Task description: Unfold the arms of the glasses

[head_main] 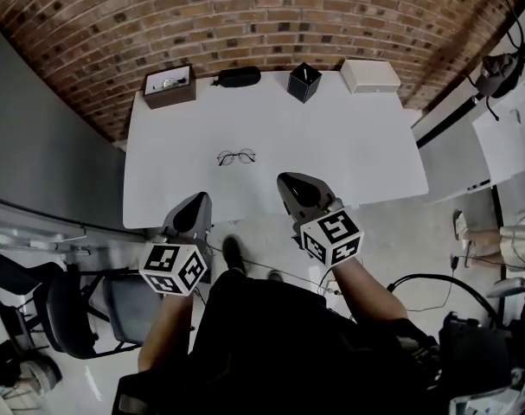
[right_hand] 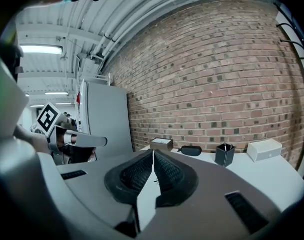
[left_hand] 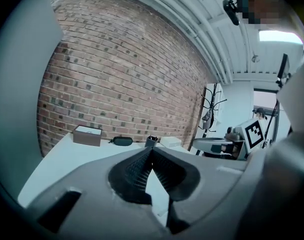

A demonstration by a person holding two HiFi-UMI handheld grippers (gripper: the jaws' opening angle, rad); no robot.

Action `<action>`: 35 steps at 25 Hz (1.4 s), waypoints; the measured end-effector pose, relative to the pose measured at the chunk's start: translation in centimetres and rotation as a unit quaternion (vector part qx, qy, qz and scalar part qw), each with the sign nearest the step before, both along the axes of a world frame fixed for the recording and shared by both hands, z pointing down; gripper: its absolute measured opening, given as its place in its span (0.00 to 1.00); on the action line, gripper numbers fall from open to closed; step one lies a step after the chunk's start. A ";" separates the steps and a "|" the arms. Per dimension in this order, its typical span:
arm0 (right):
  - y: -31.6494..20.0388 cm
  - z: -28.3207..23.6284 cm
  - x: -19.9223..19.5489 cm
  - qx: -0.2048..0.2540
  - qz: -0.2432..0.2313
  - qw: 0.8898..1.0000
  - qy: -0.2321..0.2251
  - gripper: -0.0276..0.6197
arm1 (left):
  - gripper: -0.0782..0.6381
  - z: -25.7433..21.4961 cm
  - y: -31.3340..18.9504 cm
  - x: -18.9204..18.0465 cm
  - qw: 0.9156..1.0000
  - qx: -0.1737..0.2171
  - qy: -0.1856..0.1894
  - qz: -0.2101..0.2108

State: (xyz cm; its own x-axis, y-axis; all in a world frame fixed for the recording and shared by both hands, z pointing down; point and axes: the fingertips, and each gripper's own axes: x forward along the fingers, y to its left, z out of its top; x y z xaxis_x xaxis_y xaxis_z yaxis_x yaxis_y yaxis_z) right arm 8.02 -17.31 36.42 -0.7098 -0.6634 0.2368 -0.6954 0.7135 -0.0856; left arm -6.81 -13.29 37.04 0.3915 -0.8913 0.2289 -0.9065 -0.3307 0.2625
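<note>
Thin dark wire-framed glasses (head_main: 236,156) lie on the white table (head_main: 348,145), a little left of its middle, arms folded as far as I can tell. Both grippers hover at the table's near edge, short of the glasses and touching nothing. My left gripper (head_main: 201,196) is below and left of the glasses; my right gripper (head_main: 285,178) is below and right of them. In the left gripper view the left gripper (left_hand: 152,149) has its ribbed pads pressed together, empty. The right gripper (right_hand: 153,153) is likewise shut and empty in its own view.
Along the table's far edge, by the brick wall, stand a brown box (head_main: 169,85), a black glasses case (head_main: 238,77), a black pen cup (head_main: 304,82) and a white box (head_main: 371,75). A black chair (head_main: 67,305) is at my left, another desk (head_main: 504,137) at the right.
</note>
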 end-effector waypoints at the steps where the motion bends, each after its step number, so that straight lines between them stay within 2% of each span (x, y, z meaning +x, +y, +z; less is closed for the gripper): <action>1: -0.6 0.3 -0.4 -0.005 0.002 1.000 0.001 0.06 | 0.12 0.3 -0.8 -0.2 1.000 -0.003 0.001 0.004; 8: -4.5 3.1 -2.1 -0.030 0.005 0.999 0.033 0.06 | 0.12 2.3 -5.3 -1.1 0.998 -0.027 0.012 0.048; 13: -6.7 5.7 -3.5 -0.071 0.009 0.997 0.039 0.06 | 0.12 5.2 -8.3 -2.1 0.997 -0.060 0.018 0.046; 18: -8.6 8.9 -4.9 -0.092 0.006 0.994 0.062 0.06 | 0.12 7.8 -10.8 -2.5 0.995 -0.082 -0.002 0.060; 21: -9.6 11.0 -5.4 -0.106 0.007 0.991 0.082 0.06 | 0.12 9.8 -12.0 -3.2 0.994 -0.093 -0.008 0.051; 27: -12.2 15.2 -6.2 -0.123 0.026 0.987 0.099 0.06 | 0.12 14.3 -14.1 -3.8 0.988 -0.145 0.029 0.052; 32: -12.5 19.7 -6.6 -0.150 0.018 0.979 0.134 0.06 | 0.12 18.1 -15.1 -3.6 0.983 -0.176 0.009 0.059; 35: -12.9 21.9 -6.3 -0.165 0.020 0.975 0.149 0.09 | 0.13 19.9 -15.7 -3.1 0.980 -0.186 0.021 0.064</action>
